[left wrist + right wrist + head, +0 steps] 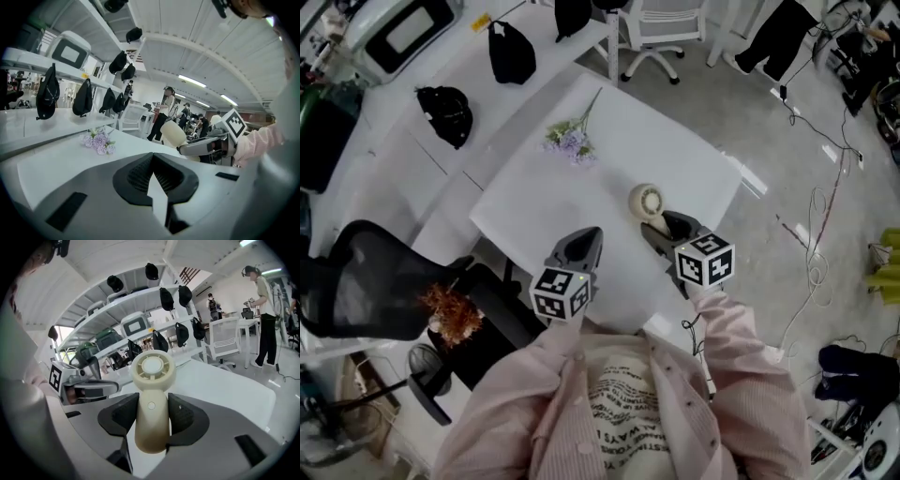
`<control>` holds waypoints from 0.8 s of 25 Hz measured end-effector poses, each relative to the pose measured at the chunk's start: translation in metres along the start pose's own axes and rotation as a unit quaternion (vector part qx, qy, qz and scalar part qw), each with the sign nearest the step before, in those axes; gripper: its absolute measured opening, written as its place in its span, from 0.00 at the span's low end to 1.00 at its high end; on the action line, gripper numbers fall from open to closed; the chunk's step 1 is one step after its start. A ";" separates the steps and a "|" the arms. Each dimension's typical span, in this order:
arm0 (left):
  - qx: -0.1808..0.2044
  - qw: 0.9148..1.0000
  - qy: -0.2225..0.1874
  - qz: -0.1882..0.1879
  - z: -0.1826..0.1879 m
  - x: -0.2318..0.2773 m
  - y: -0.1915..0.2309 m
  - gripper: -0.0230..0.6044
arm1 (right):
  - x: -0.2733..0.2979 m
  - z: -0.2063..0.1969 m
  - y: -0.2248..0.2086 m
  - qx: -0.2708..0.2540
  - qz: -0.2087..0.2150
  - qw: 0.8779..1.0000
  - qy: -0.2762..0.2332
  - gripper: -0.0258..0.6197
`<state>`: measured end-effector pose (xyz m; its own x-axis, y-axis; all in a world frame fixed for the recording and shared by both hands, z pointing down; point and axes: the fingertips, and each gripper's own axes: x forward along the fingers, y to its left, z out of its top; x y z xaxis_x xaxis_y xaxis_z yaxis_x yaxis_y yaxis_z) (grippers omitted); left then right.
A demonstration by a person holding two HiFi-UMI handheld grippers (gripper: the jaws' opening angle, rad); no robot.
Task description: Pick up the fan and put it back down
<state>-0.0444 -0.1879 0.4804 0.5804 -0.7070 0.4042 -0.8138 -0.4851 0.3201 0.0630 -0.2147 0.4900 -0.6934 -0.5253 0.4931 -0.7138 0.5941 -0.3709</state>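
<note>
A cream hand-held fan (647, 202) with a round head and thick handle is held above the white table (609, 131). My right gripper (662, 228) is shut on its handle; in the right gripper view the fan (151, 380) stands upright between the dark pads (183, 416), head up. My left gripper (584, 242) hovers to the fan's left, jaws together with nothing between them. In the left gripper view its tips (152, 155) meet, and the fan (172, 134) and right gripper (202, 146) show off to the right.
A bunch of lilac flowers (570, 141) lies on the table's far side. Black caps (445, 114) hang on white shelving at the left. A black mesh chair (366, 281) and dried orange flowers (450, 314) stand near left; cables (816, 244) trail across the floor at the right.
</note>
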 end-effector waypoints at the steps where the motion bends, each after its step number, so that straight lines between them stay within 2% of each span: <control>1: 0.003 1.000 -0.006 -0.002 0.005 -0.002 -0.001 0.04 | -0.004 0.006 0.003 0.002 -0.001 1.000 -0.010 0.33; 14: 0.040 0.996 -0.079 -0.031 0.076 -0.024 -0.018 0.04 | -0.066 0.066 0.012 0.010 -0.045 0.993 -0.113 0.33; 20: 0.079 0.989 -0.111 -0.049 0.110 -0.041 -0.029 0.04 | -0.094 0.101 0.017 0.013 -0.050 0.986 -0.161 0.33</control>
<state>-0.0478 -0.2014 0.3601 0.6495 -0.7403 0.1737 -0.7592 -0.6185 0.2026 0.1059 -0.2166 0.3576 -0.6113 -0.7491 0.2553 -0.7800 0.5157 -0.3545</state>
